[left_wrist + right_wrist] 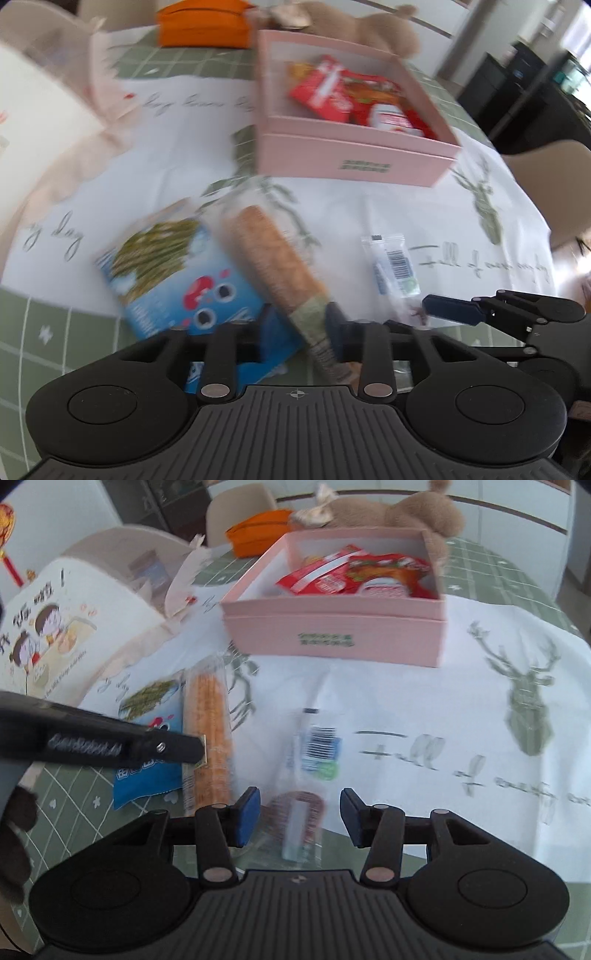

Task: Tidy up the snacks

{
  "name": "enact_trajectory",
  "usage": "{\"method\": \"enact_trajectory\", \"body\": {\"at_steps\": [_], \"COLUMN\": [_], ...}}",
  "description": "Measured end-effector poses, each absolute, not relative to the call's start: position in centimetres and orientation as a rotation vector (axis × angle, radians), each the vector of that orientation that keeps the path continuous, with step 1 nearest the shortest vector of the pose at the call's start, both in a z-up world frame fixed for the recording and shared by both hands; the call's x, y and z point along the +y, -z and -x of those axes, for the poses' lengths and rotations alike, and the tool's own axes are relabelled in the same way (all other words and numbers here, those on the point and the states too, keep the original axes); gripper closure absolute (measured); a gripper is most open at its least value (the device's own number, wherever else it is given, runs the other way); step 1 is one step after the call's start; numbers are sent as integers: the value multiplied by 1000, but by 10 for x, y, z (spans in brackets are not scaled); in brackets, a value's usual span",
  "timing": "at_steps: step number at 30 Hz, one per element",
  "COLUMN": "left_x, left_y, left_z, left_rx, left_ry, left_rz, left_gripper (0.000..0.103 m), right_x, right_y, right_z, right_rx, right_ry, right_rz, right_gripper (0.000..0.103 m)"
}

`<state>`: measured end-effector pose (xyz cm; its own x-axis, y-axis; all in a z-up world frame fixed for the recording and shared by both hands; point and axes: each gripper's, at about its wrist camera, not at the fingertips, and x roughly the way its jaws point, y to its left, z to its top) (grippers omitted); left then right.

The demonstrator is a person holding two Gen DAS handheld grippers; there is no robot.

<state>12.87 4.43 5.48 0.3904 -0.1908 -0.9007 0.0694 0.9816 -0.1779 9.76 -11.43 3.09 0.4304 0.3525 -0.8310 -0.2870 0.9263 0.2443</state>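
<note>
A pink box (354, 157) (332, 627) holds red snack packets (332, 92) (354, 576). A long clear pack of orange biscuits (275, 262) (208, 731) lies on the cloth, its near end between my left gripper's (301, 332) open fingers. A blue seaweed snack bag (173, 273) (147, 764) lies to its left, partly under it. A clear packet with a barcode (395, 266) (314, 760) lies between the open fingers of my right gripper (299, 816). The left gripper's side shows in the right wrist view (162, 751).
An orange pouch (203, 26) (258, 528) and a brown plush toy (369, 29) (388, 509) lie behind the box. A printed cloth bag (55, 627) lies at the left. The white tablecloth with green deer print (528, 701) covers the table.
</note>
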Motion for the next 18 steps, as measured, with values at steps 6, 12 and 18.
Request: {"method": "enact_trajectory", "body": {"at_steps": [6,12,18], "left_x": [38,7,-7], "left_y": [-49,-36,-36], "left_z": [-145,-157,-141], "left_rx": [1168,1191,1203], "left_ry": [129,82,162], "left_rz": [186,122,169], "left_gripper": [52,56,68], "right_x": [-90,-116,-154], "right_y": [-26,-28,-34], "right_z": [-100,-97,-97], "right_rx": [1036,1068,1106], "right_ry": [-385,-363,-376], "right_rz": [131,119,30], "right_gripper": [64,67,68]}}
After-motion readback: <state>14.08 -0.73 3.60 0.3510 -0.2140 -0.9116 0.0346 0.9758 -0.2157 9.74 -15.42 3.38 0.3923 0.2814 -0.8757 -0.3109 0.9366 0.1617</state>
